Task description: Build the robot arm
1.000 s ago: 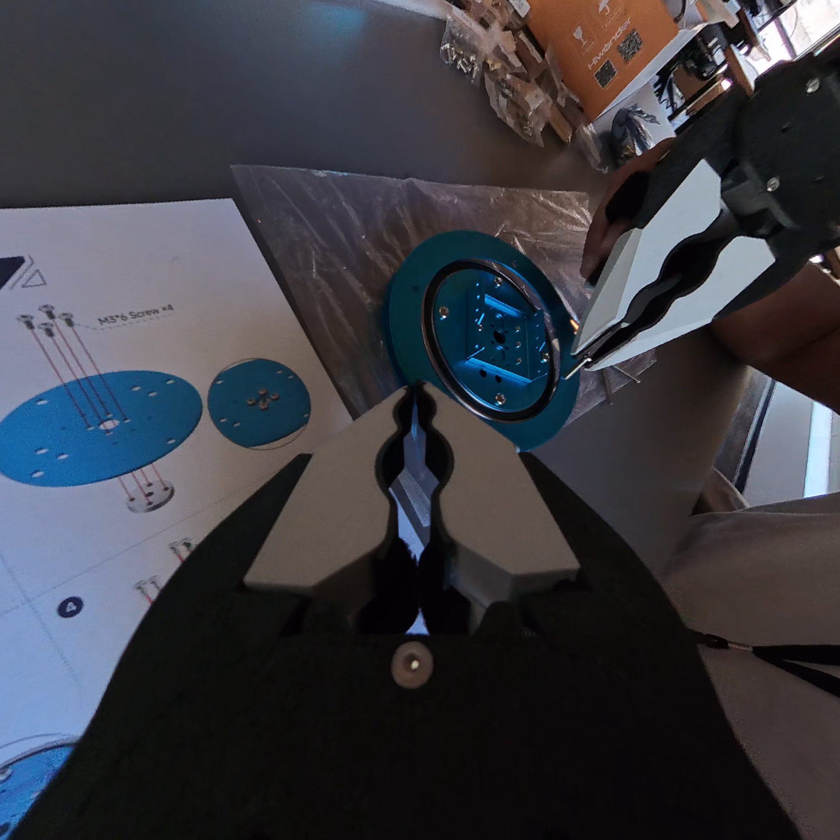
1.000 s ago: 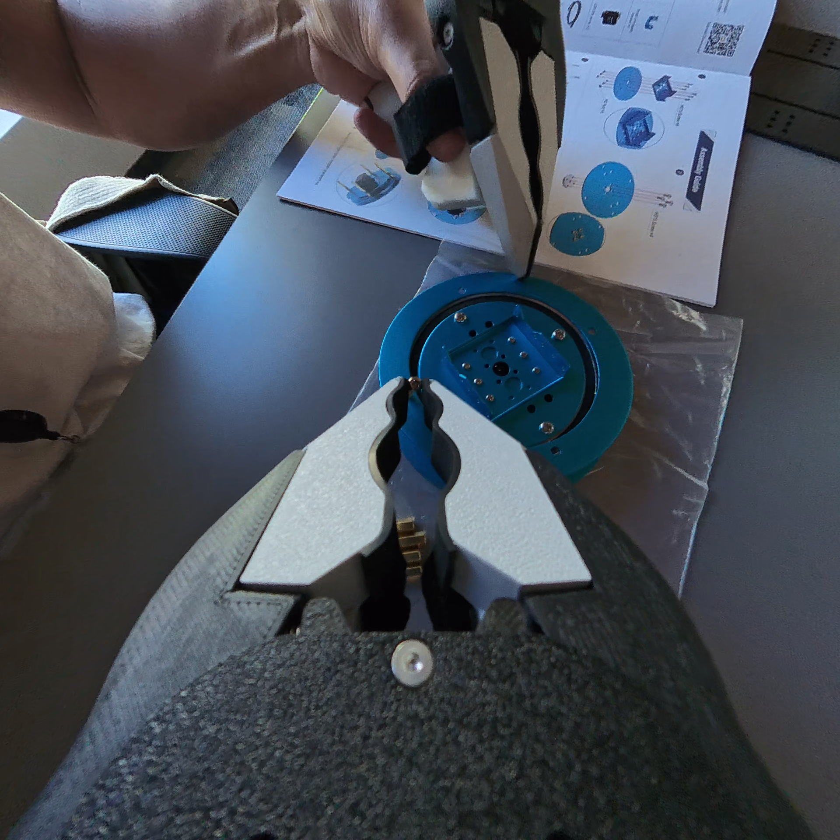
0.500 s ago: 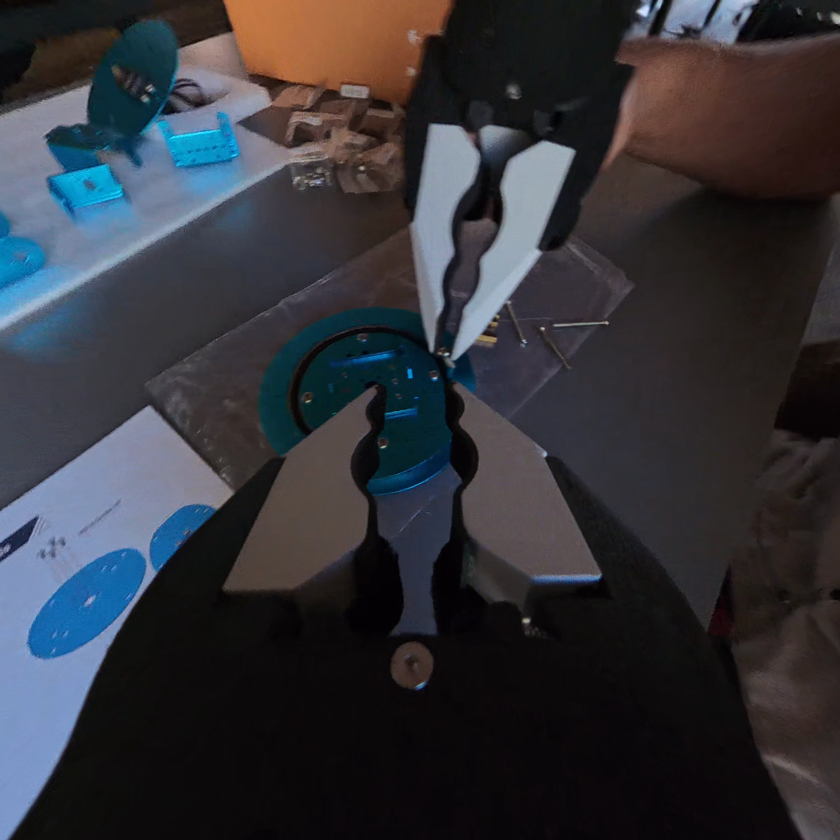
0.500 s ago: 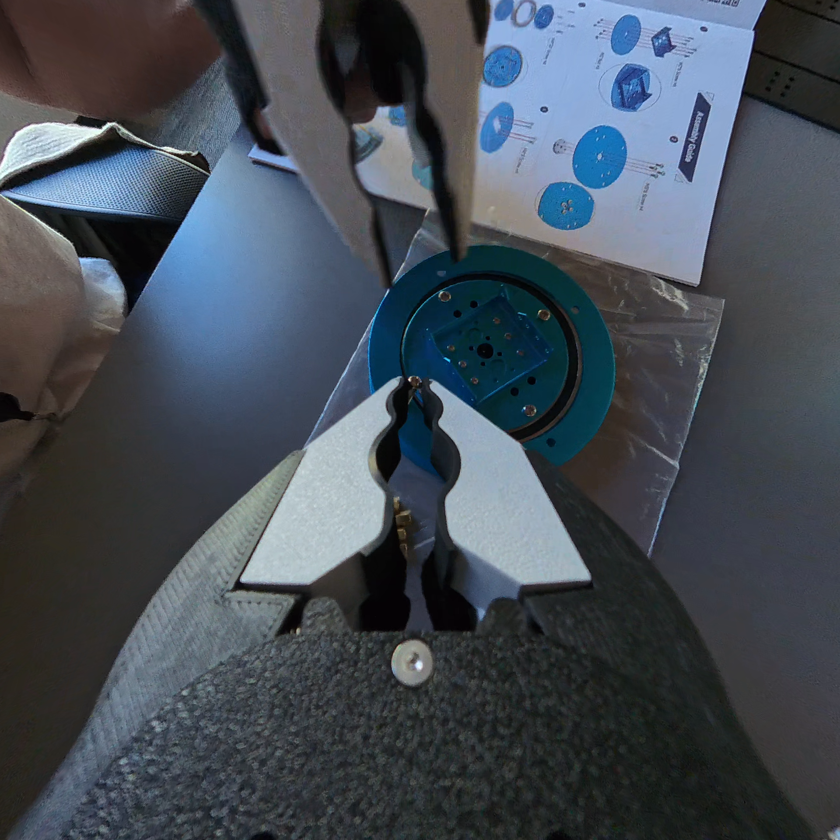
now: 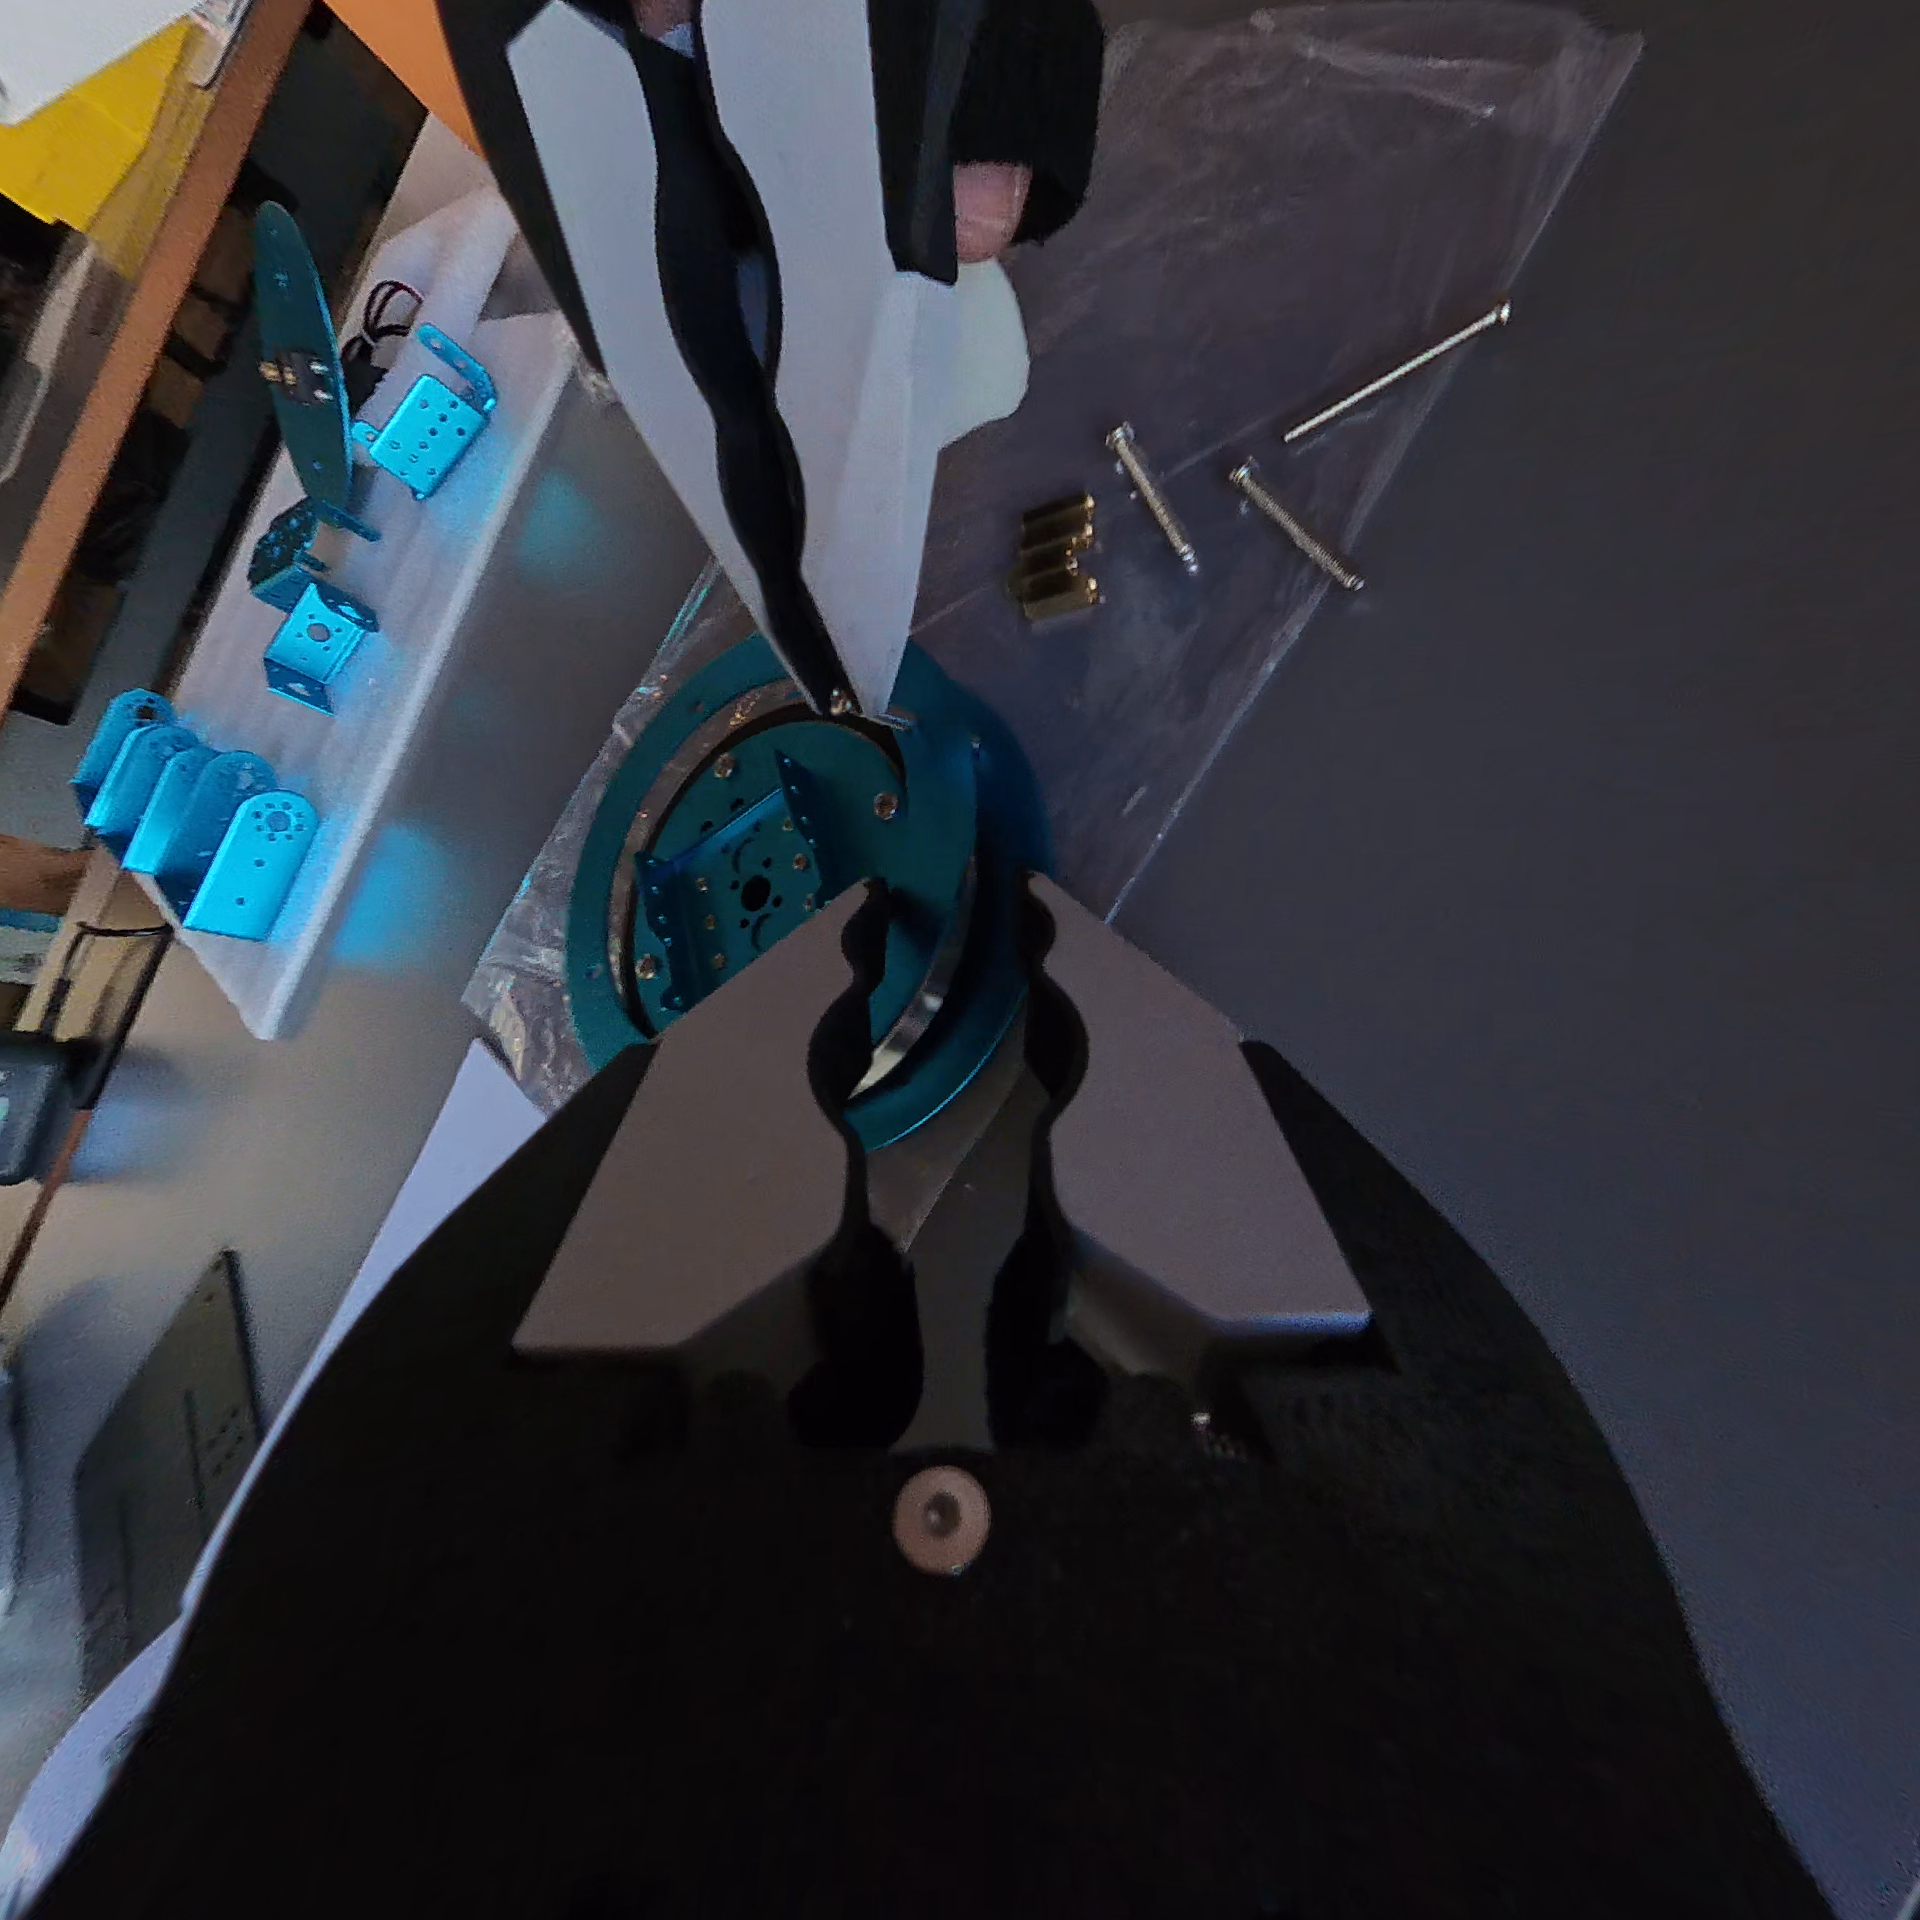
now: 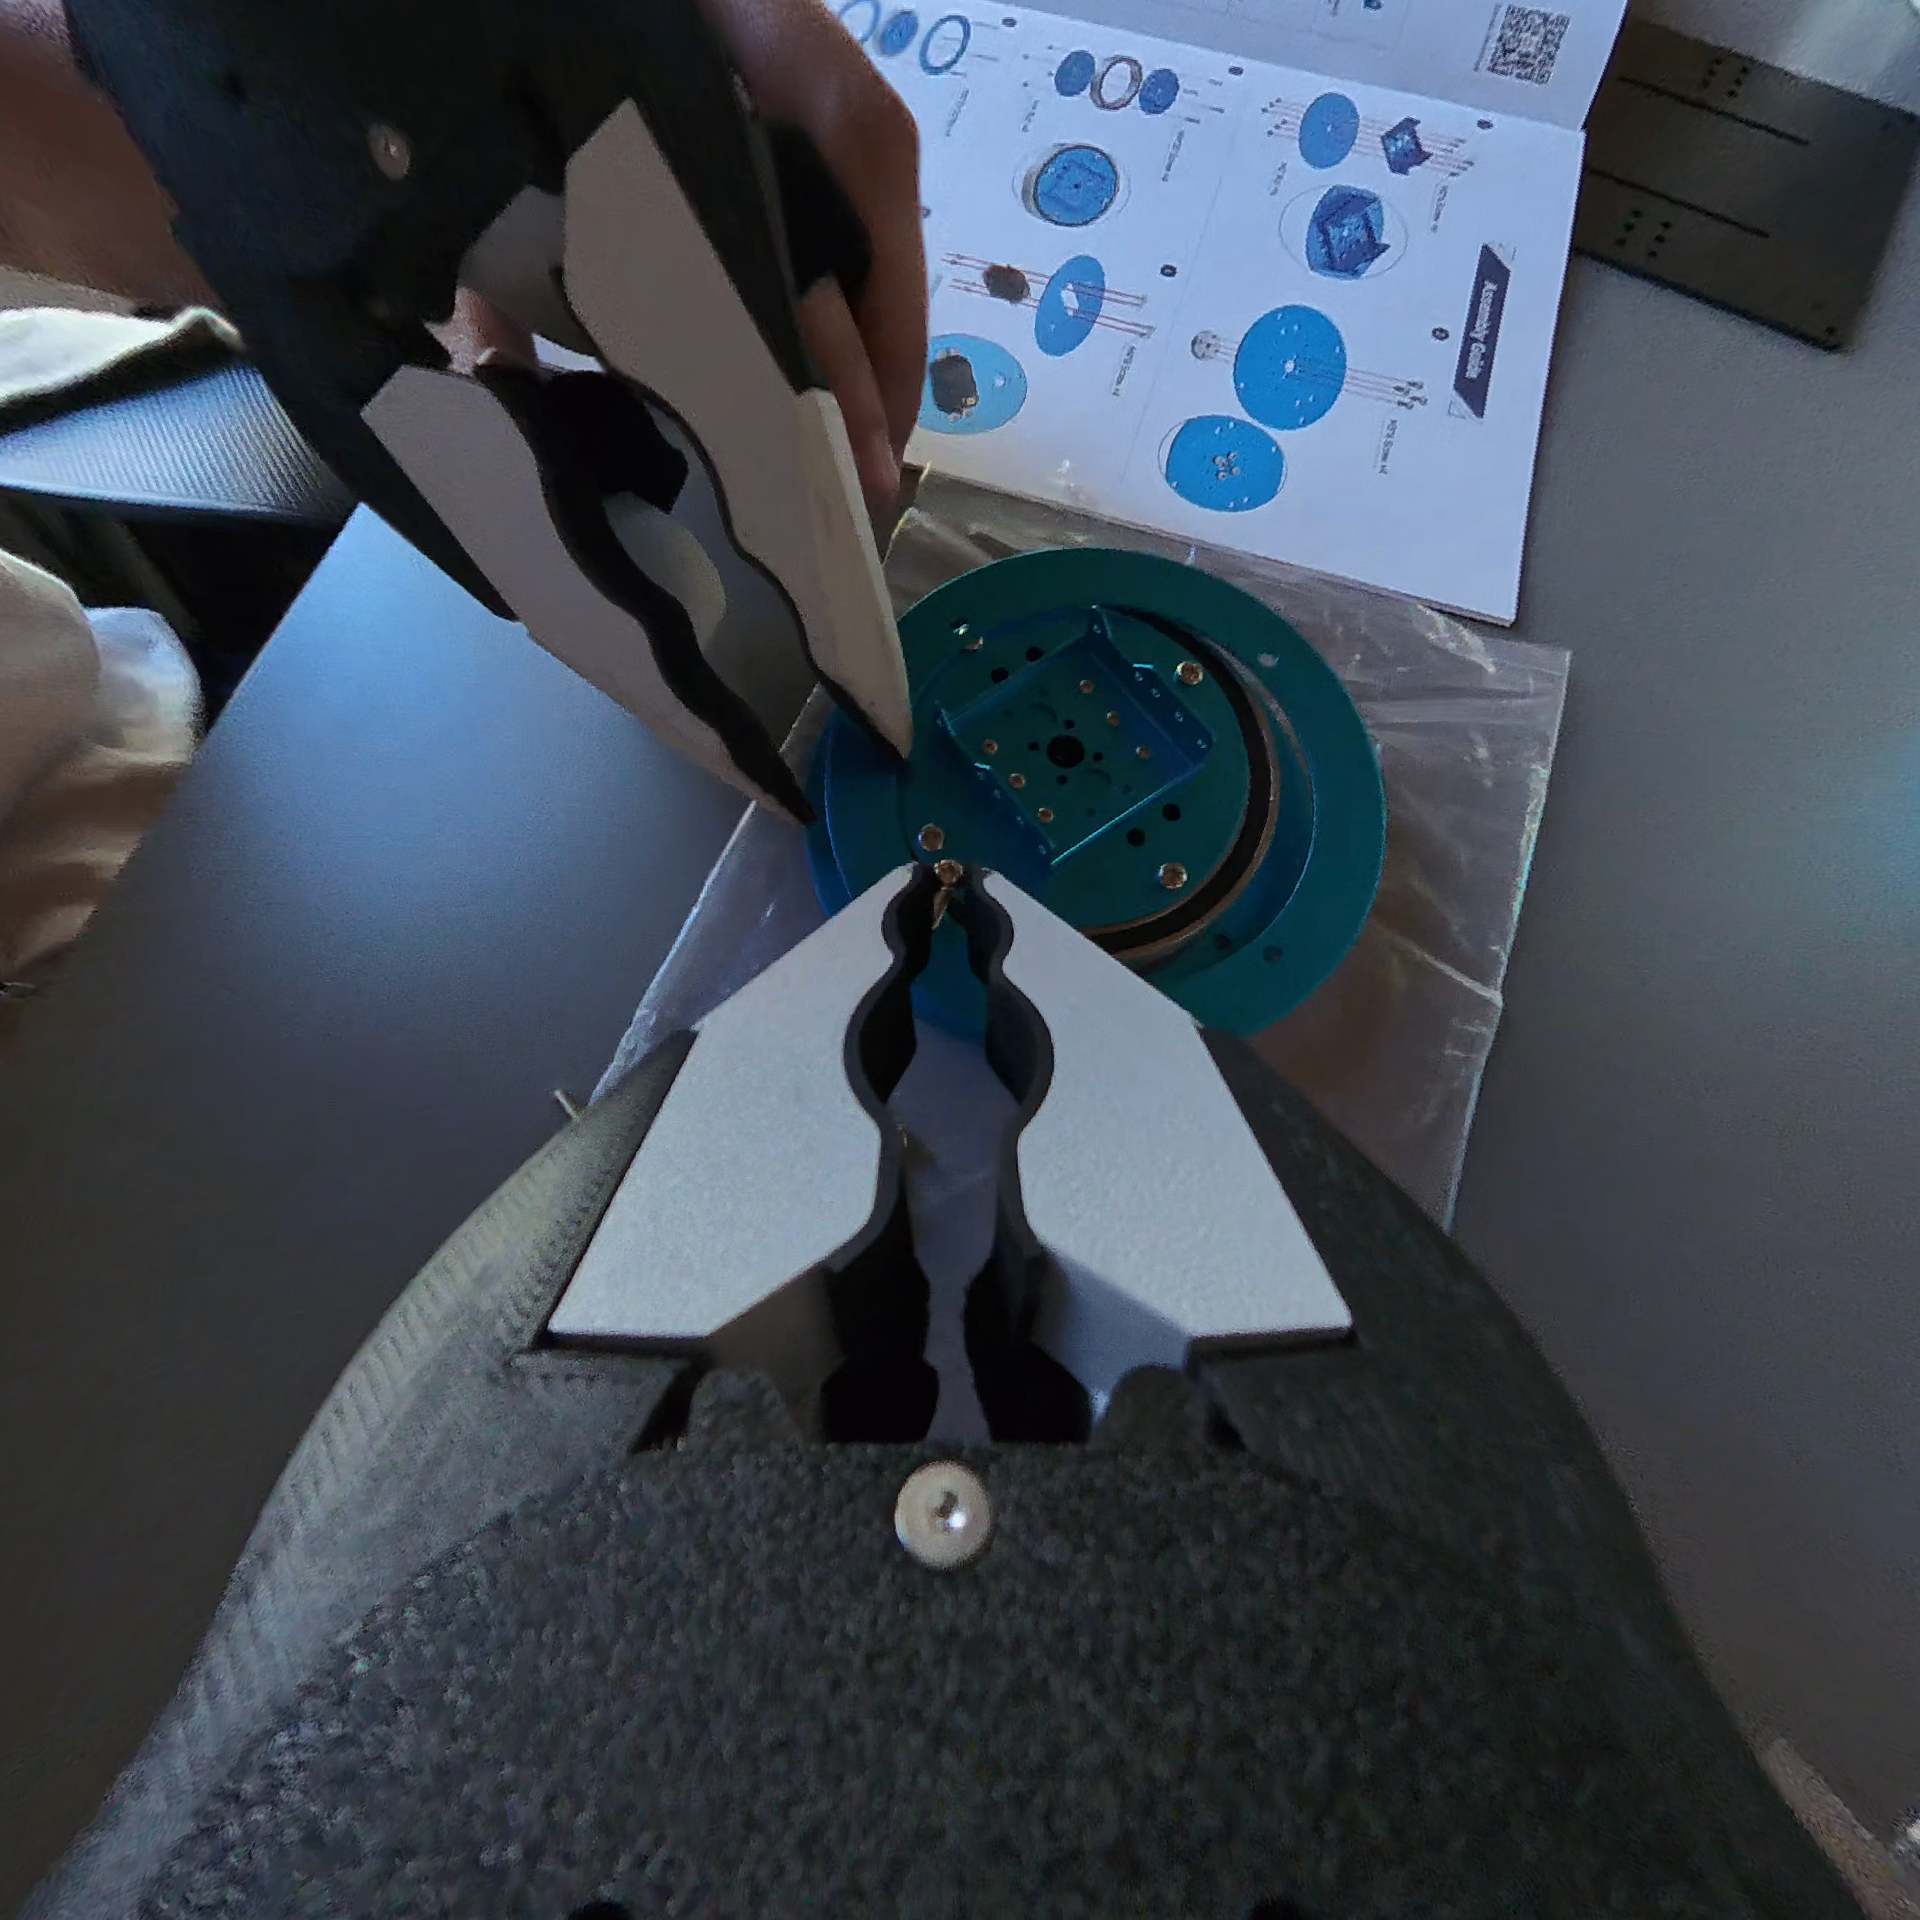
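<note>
My right gripper [image 6: 948, 883] is pinched on a small brass-headed screw [image 6: 945, 875], its tip at the near edge of the teal round plate assembly [image 6: 1340, 790]. That assembly is a flat ring with an inner disc carrying a blue square bracket [image 6: 1075, 753]. It lies on a clear plastic bag [image 6: 1475, 831] on the dark worktop [image 6: 416, 883].

My left gripper [image 5: 948, 899] has its jaws apart, holding nothing. Its fingertips [image 6: 894, 743] are down at the assembly's edge, one tip on the ring, the other just outside it.

Beside the assembly on the bag: four brass standoffs [image 5: 1055, 561] in a cluster and three long screws [image 5: 1294, 525], two near each other, the third further out.

Beyond the bag lies an open assembly booklet [image 6: 1340, 260], white pages with blue part diagrams, printed captions and a square code in one corner; wording not recorded here. A white tray [image 5: 416, 623] off to the side holds loose blue brackets [image 5: 197, 821]. A dark grey perforated plate [image 6: 1745, 197] sits behind the booklet.
</note>
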Motion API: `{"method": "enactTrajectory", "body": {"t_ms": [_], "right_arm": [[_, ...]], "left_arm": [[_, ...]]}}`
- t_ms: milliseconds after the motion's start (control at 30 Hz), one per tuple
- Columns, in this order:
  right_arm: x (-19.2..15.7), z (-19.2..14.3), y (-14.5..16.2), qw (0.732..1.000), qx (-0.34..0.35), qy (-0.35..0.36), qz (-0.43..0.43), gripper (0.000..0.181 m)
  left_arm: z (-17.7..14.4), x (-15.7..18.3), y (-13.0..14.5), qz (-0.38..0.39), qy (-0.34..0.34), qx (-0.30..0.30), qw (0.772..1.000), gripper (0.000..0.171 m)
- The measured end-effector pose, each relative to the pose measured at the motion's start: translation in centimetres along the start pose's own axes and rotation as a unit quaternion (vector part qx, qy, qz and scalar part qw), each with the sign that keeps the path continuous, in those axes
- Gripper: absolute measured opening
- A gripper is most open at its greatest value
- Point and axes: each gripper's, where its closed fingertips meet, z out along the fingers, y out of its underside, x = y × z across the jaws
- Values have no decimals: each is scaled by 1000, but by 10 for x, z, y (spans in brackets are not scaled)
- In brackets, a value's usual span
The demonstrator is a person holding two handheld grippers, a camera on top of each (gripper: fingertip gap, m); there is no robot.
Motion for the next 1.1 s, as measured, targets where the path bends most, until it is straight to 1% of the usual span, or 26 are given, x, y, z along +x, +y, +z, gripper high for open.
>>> {"method": "enactTrajectory", "body": {"t_ms": [200, 333, 500, 700, 867, 1100], "right_arm": [[-8, 6, -9, 997, 31, -42, 49, 5], [-7, 8, -11, 998, 32, -34, 41, 5], [-7, 10, -17, 998, 39, -36, 37, 5], [-7, 10, -15, 1000, 10, -13, -7, 5], [-7, 10, -12, 999, -2, 7, -40, 6], [-2, 9, -8, 999, -14, 13, -30, 6]], "left_arm": [[-2, -6, 5, 47, -43, -23, 998, 14], [-6, -7, 8, 66, -66, -28, 995, 12], [-12, -4, 13, 54, -81, -30, 995, 11], [-10, -2, 13, 53, -89, -32, 994, 12], [-13, 3, 8, 31, -66, -13, 997, 13], [-18, -7, 17, 19, -81, -18, 996, 14]]}}
